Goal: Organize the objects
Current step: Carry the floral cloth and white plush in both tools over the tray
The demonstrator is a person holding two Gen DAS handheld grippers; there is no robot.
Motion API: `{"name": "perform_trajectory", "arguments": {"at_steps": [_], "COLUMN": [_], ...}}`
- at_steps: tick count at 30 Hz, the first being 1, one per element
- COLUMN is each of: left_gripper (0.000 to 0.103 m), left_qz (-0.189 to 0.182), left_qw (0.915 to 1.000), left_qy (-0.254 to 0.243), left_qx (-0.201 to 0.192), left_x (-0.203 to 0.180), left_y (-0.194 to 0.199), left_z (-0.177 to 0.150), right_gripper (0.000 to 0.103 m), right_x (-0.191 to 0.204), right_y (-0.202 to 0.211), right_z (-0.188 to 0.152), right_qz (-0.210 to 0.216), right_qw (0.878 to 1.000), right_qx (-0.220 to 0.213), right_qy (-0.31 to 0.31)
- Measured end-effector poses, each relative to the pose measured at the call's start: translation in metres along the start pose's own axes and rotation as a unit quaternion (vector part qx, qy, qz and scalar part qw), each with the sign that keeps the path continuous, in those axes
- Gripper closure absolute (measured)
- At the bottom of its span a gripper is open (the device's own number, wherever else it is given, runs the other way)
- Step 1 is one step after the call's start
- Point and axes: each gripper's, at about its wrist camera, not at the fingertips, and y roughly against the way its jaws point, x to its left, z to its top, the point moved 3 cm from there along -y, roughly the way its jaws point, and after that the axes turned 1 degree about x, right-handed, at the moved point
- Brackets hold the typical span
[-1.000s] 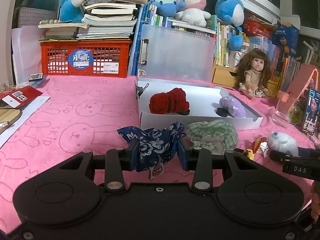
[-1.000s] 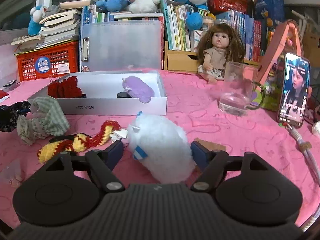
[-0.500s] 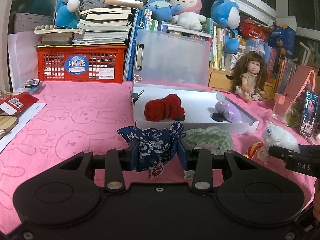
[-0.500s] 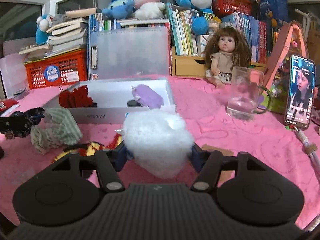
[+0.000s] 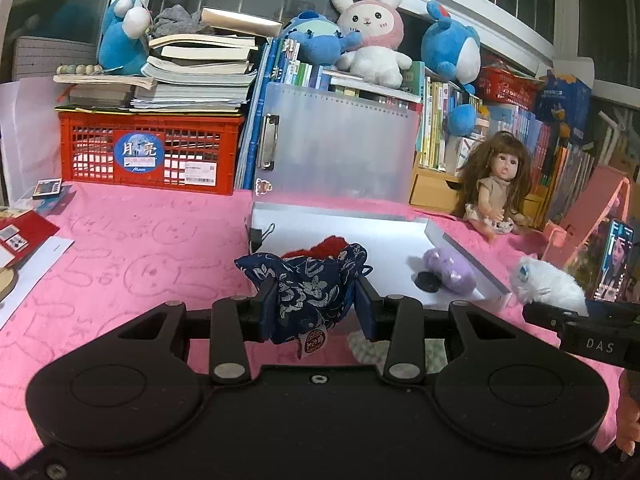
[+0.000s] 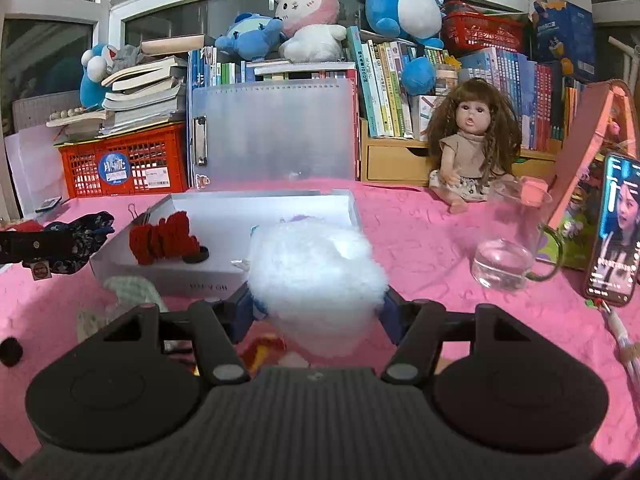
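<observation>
1. Two handheld grippers are raised above a desk covered in a pink cloth (image 5: 132, 240), each carrying a soft item.
2. On the left gripper (image 5: 316, 312), the jaws are clamped on a navy floral pouch (image 5: 308, 284), held just in front of a shallow white box (image 5: 360, 236).
3. On the right gripper (image 6: 318, 316), the jaws are squeezed against a fluffy white plush (image 6: 316, 276), held before the same box's near wall (image 6: 200, 276).
4. Inside the box lie a red knitted item (image 6: 162, 238), a small black disc (image 5: 429, 281) and a purple plush (image 5: 450, 266).
5. A green checked cloth (image 6: 132, 290) lies on the desk just in front of the box.
6. To the right stand a glass mug (image 6: 510, 248), a lit phone (image 6: 614, 232) and a seated doll (image 6: 470, 148).
7. Behind the box stand a clear folder (image 5: 336, 144) and a red crate (image 5: 148, 152) topped with books.
</observation>
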Motion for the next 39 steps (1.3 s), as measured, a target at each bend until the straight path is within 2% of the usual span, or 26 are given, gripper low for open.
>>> {"name": "perform_trajectory", "arguments": {"at_steps": [7,18,33,37,39], "left_gripper": [0.065,0.065,0.065,0.065,0.065], "left_qz": [-0.009,-0.017,-0.016,-0.008,-0.004], "left_qw": [0.9999,0.9998,0.9987,0.9982,0.9981], "left_qy": [0.006,0.012,0.036,0.038,0.039], "left_qx": [0.000,-0.001,0.034,0.045,0.047], "left_x": [-0.002,-0.006,-0.006,-0.004,-0.003], "left_y": [-0.020,-0.058,-0.126,-0.140,-0.145], "left_z": [0.019,0.056,0.065,0.060,0.057], "right_gripper": [0.037,0.037,0.037,0.041,0.050], "right_x": [-0.010,-0.028,-0.025,-0.024,-0.022], "right_y": [-0.019,-0.054,-0.114,-0.125,-0.130], "right_z": [0.021,0.051,0.065,0.063,0.061], "right_qz": [0.001,0.029,0.025,0.027,0.026], "right_qw": [0.999,0.996,0.995,0.994,0.994], "right_qx": [0.007,0.018,0.050,0.062,0.069], "right_qy": [-0.035,-0.080,-0.078,-0.081,-0.080]}}
